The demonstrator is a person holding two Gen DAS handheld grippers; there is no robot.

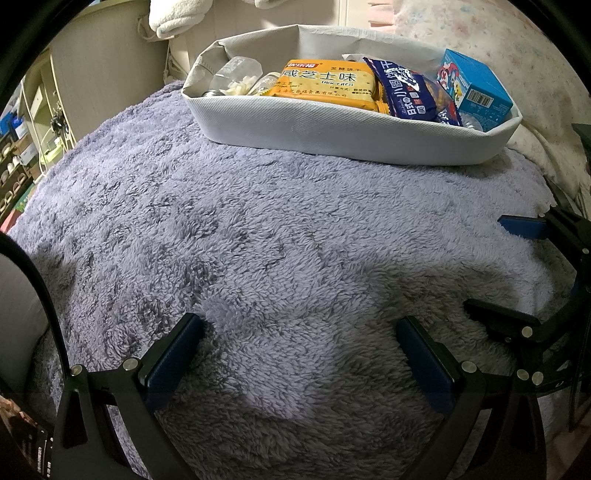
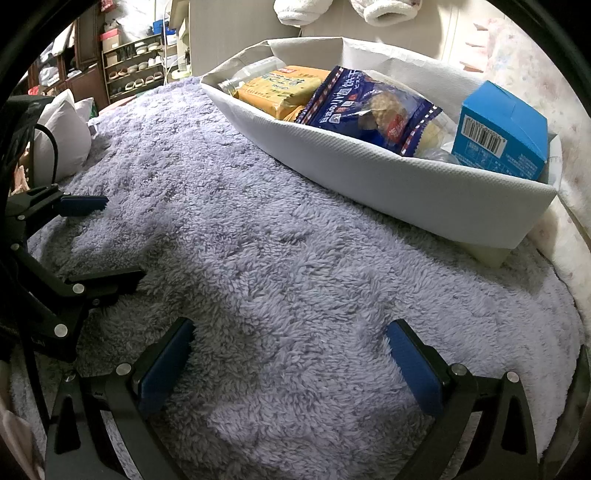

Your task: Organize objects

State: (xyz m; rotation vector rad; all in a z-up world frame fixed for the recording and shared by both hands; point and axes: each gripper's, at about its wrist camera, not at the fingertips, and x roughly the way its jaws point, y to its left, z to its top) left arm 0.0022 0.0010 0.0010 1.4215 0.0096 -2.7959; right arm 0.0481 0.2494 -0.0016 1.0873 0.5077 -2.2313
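A white fabric basket stands on the fleece blanket ahead of both grippers. It holds an orange cracker pack, a dark blue biscuit bag, a light blue carton and clear bottles at its left end. My left gripper is open just above the blanket, nothing between its blue pads. Beside it on the right, my right gripper is open too and holds nothing. Both are well short of the basket.
A purple fleece blanket covers the bed. Floral bedding lies behind the basket. A white pillow sits at the left, with shoe shelves beyond it. White towels hang above. A pale block shows under the basket's right end.
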